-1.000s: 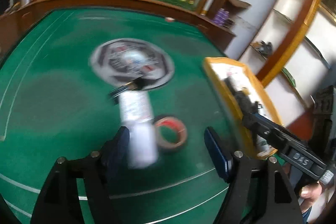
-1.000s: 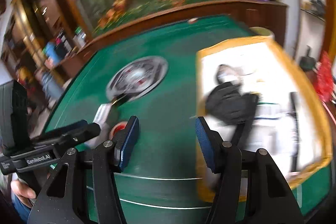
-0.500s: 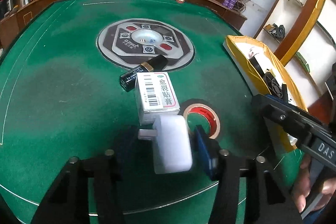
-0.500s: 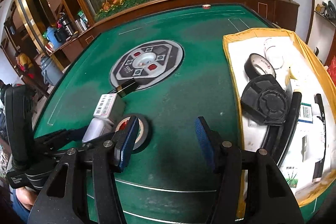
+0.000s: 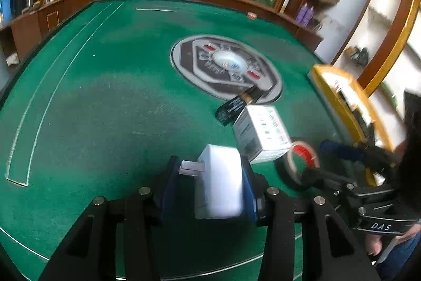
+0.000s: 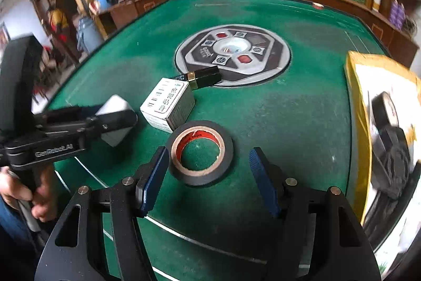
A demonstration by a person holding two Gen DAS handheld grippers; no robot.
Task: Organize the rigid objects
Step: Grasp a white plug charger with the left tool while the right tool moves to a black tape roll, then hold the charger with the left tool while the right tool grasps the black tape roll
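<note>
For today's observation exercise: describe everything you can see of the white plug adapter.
The white plug adapter is a smooth, rounded block, plastic by its look, with two flat metal prongs pointing left. The left gripper is shut on it, one blue pad pressed on its right side, the other by its prong end. It sits near the small white box, above the green table; whether it touches either cannot be told.
</note>
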